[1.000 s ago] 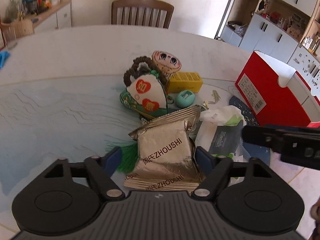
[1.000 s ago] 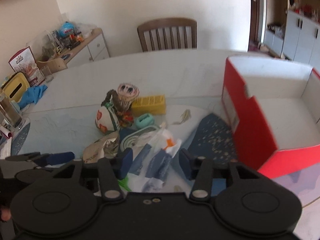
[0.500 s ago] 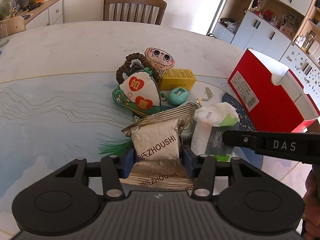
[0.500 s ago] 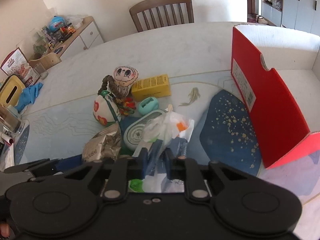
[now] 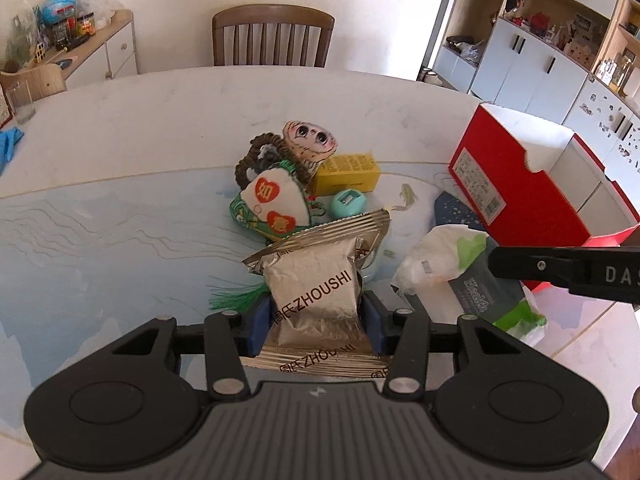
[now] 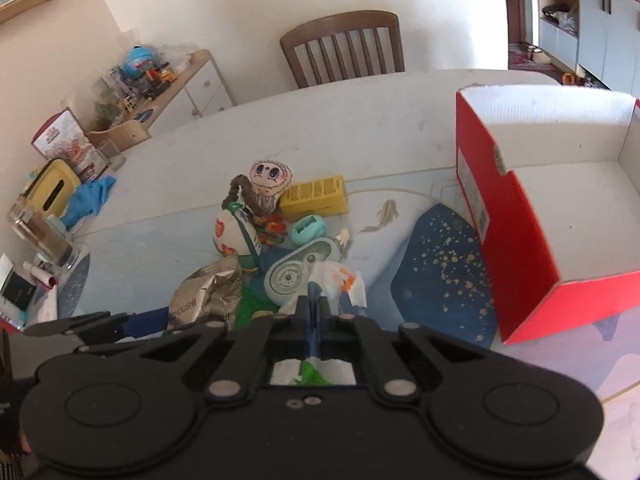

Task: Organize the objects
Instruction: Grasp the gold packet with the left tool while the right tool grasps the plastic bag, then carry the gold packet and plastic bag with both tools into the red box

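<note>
My left gripper (image 5: 316, 314) is shut on a silver foil ZHOUSHI packet (image 5: 316, 280), held above the table. My right gripper (image 6: 314, 308) is shut on a white plastic bag with a tissue pack (image 6: 340, 280); the bag also shows in the left wrist view (image 5: 452, 268), lifted off the table. A pile lies behind: a white heart sachet (image 5: 272, 204), a cartoon-face plush (image 5: 310, 140), a yellow box (image 5: 346, 170), a teal round item (image 5: 348, 203). An open red shoebox (image 6: 516, 216) stands at the right.
A round teal-and-white disc (image 6: 296, 274) lies under the bag. A dark blue speckled mat (image 6: 444, 268) lies beside the red box. A wooden chair (image 5: 272, 38) stands behind the table. A yellow tissue box (image 6: 50, 190) and clutter sit at the far left.
Both grippers closed: the left on the foil packet, the right on the plastic bag. Both have lifted their loads up off the pile.
</note>
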Demonstrator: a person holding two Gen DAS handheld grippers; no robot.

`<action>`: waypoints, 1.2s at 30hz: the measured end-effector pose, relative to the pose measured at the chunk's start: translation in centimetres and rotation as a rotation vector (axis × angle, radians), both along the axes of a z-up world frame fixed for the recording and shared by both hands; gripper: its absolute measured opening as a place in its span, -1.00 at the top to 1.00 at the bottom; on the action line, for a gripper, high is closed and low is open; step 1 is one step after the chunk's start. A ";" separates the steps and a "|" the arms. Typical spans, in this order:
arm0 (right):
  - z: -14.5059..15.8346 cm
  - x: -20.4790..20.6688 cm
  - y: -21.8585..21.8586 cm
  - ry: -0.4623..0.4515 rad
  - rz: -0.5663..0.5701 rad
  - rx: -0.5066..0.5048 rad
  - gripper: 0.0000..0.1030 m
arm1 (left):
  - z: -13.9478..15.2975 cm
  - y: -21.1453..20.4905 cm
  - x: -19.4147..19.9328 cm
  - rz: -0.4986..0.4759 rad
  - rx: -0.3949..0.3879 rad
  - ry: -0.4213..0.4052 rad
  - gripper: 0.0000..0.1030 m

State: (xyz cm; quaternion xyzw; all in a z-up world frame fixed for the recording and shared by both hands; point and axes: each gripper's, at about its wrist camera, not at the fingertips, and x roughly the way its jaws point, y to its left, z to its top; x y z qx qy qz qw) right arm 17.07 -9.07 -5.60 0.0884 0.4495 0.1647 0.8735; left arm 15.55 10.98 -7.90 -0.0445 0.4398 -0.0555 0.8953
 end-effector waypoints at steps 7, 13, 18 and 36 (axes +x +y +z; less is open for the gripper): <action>3.3 -0.4 -3.8 -0.046 0.038 0.060 0.98 | 3.7 -4.2 -0.5 -0.018 0.040 -0.014 0.09; 5.7 0.2 -8.4 -0.108 0.028 0.091 0.98 | 6.7 -8.5 0.0 -0.048 0.042 -0.044 0.09; 6.8 1.0 -12.6 -0.151 -0.011 0.091 0.98 | 8.4 -12.1 0.9 -0.079 0.038 -0.067 0.09; 5.2 3.7 -23.4 -0.197 -0.121 0.033 0.98 | 8.8 -24.9 7.2 -0.188 0.054 -0.021 0.09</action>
